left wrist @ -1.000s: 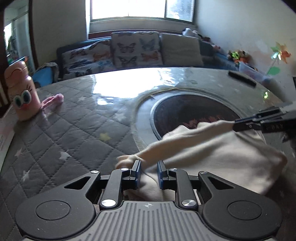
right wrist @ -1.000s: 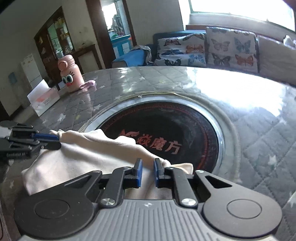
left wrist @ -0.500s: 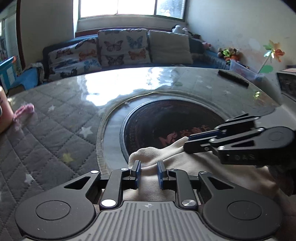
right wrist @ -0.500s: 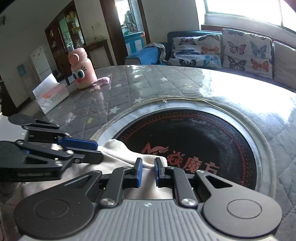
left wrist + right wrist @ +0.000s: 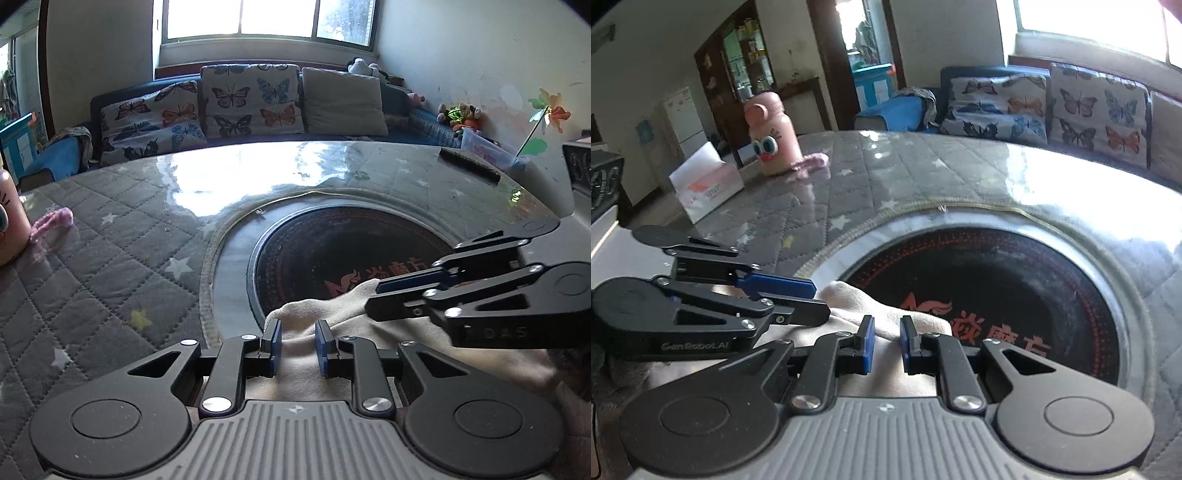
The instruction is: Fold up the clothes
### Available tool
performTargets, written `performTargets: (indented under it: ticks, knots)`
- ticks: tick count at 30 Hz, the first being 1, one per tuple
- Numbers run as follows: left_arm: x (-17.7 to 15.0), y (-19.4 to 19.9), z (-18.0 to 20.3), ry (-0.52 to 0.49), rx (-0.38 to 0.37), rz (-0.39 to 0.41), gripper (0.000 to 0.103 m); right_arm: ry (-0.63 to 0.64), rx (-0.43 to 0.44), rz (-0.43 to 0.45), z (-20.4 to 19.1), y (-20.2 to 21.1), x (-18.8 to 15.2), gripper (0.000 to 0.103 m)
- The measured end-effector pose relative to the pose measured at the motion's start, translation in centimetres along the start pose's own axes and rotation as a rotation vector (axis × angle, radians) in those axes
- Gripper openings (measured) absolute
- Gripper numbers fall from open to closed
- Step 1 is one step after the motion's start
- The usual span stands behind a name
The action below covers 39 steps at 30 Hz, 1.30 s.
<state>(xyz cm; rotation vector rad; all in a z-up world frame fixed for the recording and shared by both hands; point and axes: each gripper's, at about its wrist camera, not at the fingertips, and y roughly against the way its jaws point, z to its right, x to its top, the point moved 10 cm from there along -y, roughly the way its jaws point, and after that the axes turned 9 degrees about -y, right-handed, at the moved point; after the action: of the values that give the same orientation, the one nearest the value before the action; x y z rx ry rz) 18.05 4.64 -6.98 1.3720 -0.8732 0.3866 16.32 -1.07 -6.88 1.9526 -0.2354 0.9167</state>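
A cream garment point(image 5: 314, 314) lies bunched at the near edge of the round table, partly over the dark centre disc point(image 5: 351, 251). My left gripper point(image 5: 297, 328) straddles a fold of it with a narrow gap between the jaws, cloth between them. My right gripper point(image 5: 886, 332) does the same on the cloth point(image 5: 849, 299) beside it. Each gripper shows in the other's view: the right one point(image 5: 380, 291) close on the right, the left one point(image 5: 809, 299) close on the left. The two sit almost side by side.
A pink cartoon bottle point(image 5: 772, 136) and a pink scrap point(image 5: 812, 162) stand at the table's far left, by a tissue box point(image 5: 709, 184). A black remote point(image 5: 469, 166) lies far right. A sofa with butterfly cushions point(image 5: 251, 99) is behind the quilted table point(image 5: 110, 266).
Both grippers came together over the garment, bringing its held ends near each other. Their jaws now stand slightly wider apart than before.
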Motion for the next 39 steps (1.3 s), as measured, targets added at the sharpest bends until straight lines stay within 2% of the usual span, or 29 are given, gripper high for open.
performTargets:
  ticks: [6,18,25,32,39]
  knots:
    - [0.1,0.6,0.3,-0.005,-0.004,0.008,0.023,0.052,0.029,-0.012,-1.8,1.1,-1.3,0.013]
    - [-0.3,-0.5,0.4,-0.022,0.009,-0.006,0.023,0.269,0.122,-0.046,-8.3,4.6,-7.0,0.016]
    - [-0.4,0.0,0.3,-0.016,0.014,0.005,0.023,0.364,0.132,-0.065,-10.6,5.0,-9.9,0.016]
    - [-1.1,4.4,0.6,-0.012,0.006,0.066,0.023,0.267,0.143,-0.029,-9.4,7.4,-8.6,0.016]
    - [-4.6,8.6,2.4,-0.019,0.003,0.093,0.023,0.153,0.046,0.003,-5.3,8.5,-8.2,0.017]
